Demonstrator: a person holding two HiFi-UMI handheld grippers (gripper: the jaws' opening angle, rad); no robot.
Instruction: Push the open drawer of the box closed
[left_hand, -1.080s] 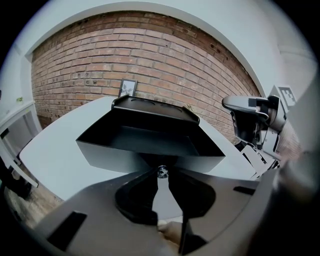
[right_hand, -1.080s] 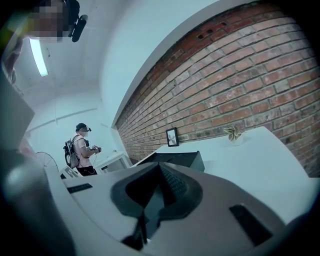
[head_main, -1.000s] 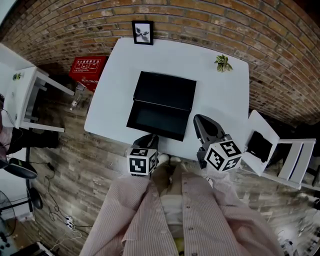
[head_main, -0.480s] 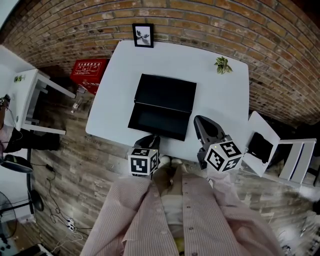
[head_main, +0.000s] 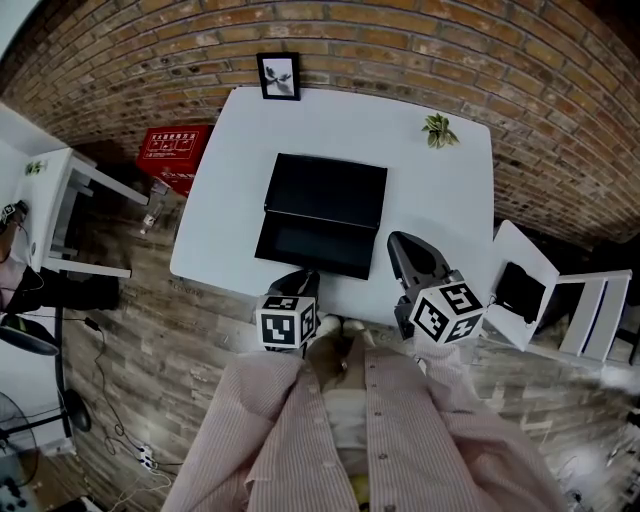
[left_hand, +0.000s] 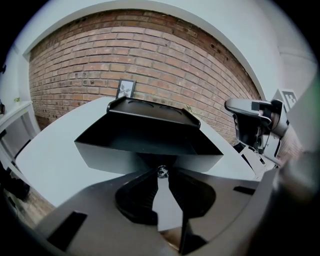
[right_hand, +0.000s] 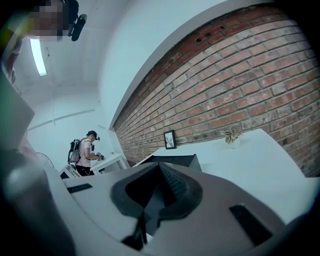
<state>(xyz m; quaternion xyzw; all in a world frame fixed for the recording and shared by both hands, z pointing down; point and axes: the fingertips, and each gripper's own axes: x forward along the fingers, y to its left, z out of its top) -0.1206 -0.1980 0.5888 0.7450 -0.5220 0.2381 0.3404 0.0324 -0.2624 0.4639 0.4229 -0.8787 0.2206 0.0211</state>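
A black box (head_main: 328, 187) stands mid-table on the white table (head_main: 225, 170). Its drawer (head_main: 313, 242) is pulled out toward me and looks empty. In the left gripper view the drawer's grey front face (left_hand: 125, 156) fills the area just ahead of my left gripper (left_hand: 161, 175). The left jaws have their tips together at the middle of that face, and I cannot tell whether they touch it. My left gripper (head_main: 298, 282) sits at the table's near edge. My right gripper (head_main: 413, 252) hovers right of the drawer, tilted up, its jaws together on nothing, with the box (right_hand: 175, 161) beyond it.
A small picture frame (head_main: 279, 76) and a potted plant (head_main: 438, 128) stand at the table's far edge by the brick wall. A red crate (head_main: 175, 150) and a white shelf (head_main: 62, 200) are to the left, a white chair (head_main: 545, 300) to the right. A person (right_hand: 87, 152) stands far off.
Only the head view has shifted slightly. Both grippers and the drawer stand as before.
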